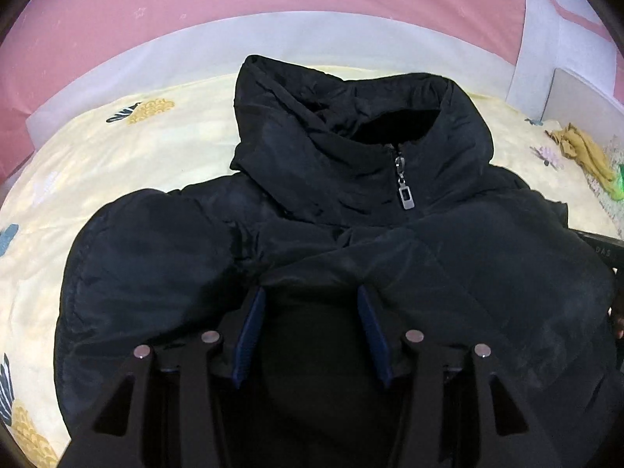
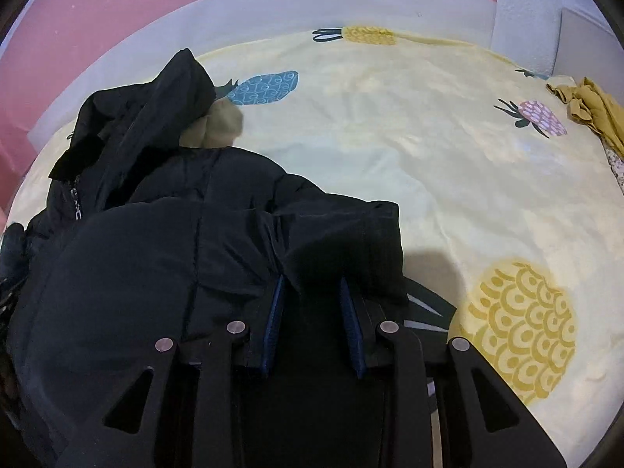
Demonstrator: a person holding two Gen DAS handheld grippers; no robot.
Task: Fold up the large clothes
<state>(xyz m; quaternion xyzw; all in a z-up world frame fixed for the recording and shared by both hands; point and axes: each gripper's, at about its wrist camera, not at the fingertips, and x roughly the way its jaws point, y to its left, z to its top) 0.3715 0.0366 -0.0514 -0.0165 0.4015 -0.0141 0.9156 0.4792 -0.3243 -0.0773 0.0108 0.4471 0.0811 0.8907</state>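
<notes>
A black padded jacket lies front up on the bed, its stand-up collar at the far end and a silver zipper pull hanging below it. My left gripper sits at the jacket's near edge, and thick black fabric fills the gap between its blue pads. In the right wrist view the jacket bulks to the left. My right gripper is shut on a fold at the jacket's right edge, and creases run into its pads.
The jacket rests on a pale yellow sheet printed with pineapples. A crumpled mustard cloth lies at the far right, also visible as the mustard cloth in the left view. A pink wall stands behind the bed.
</notes>
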